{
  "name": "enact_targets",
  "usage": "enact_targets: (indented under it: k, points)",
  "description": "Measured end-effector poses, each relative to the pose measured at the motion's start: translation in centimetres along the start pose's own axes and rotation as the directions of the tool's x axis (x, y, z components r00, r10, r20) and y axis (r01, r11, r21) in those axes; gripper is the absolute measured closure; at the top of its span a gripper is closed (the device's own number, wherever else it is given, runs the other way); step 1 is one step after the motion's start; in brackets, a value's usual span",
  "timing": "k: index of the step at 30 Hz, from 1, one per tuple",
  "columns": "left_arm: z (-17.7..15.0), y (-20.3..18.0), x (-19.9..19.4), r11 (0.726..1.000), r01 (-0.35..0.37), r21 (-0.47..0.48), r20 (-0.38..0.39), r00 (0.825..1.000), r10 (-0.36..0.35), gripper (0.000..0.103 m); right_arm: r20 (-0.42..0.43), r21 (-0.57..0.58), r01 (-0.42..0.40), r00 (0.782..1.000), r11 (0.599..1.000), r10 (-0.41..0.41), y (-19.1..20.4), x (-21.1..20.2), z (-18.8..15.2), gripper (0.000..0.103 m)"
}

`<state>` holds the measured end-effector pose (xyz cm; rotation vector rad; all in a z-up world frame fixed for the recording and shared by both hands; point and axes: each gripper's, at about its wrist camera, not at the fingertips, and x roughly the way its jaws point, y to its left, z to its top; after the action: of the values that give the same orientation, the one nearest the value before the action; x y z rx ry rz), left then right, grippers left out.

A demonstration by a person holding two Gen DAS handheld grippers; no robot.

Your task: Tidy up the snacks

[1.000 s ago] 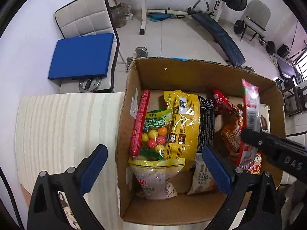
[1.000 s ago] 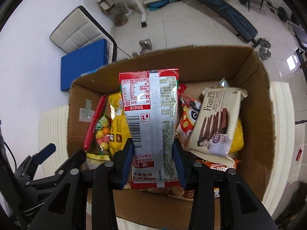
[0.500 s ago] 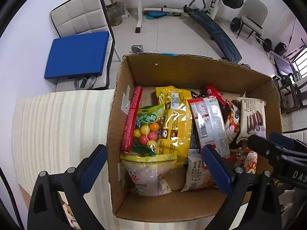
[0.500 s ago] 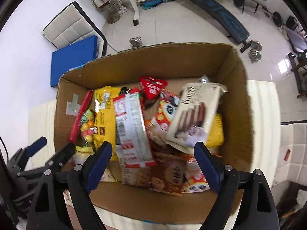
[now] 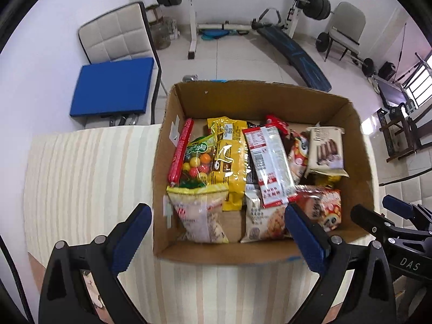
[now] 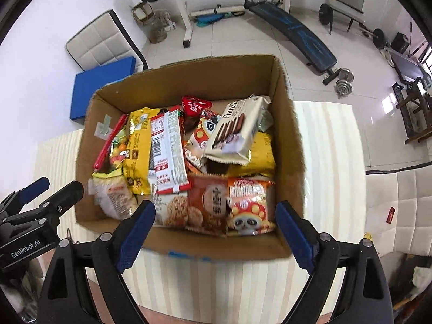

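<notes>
The right gripper [image 6: 214, 232] hangs over the near rim of the cardboard box [image 6: 286, 102], jaws opening with nothing between them. Just ahead lie the cookie packet [image 6: 175, 210] and the mushroom snack bag [image 6: 247, 205]. Beyond, ahead and to its left, the red-and-white packet [image 6: 168, 151] lies flat, long axis running away from the claw. The left gripper [image 5: 218, 237], spread and empty, hovers about as near.
</notes>
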<state>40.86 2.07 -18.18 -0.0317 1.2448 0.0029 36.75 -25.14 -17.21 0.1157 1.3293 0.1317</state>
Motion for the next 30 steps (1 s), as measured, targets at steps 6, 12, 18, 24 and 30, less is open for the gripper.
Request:
enact_targets:
  k: [6,12,18,24,30]
  points:
    - [-3.5,-1.2,-5.1,1.0,0.01,0.017,0.092,0.996,-0.012,0.002,0.083,0.007,-0.011,0.996,1.0,0.01,-0.4,-4.8,-4.0,0.01]
    - [-7.2,-2.4,-10.0,0.999,0.028,0.032,0.162,0.986,-0.033,0.002,0.163,-0.015,-0.013,0.986,1.0,0.016,-0.1,-9.8,-8.3,0.01]
    - [-9.9,-2.6,-14.4,0.999,0.034,0.032,0.224,0.974,-0.041,0.002,0.228,-0.013,-0.028,0.973,1.0,0.03,0.0,-14.1,-12.5,0.01]
    - [-12.5,-2.6,-18.5,0.998,0.049,0.029,0.277,0.959,-0.055,0.002,0.3,-0.018,-0.017,0.954,1.0,0.021,0.1,-18.6,-15.9,0.01]
    - [-15.4,-2.9,-21.6,0.998,0.045,0.043,0.309,0.949,-0.056,0.002,0.361,-0.03,0.008,0.932,1.0,0.004,0.3,-23.1,-19.4,0.01]
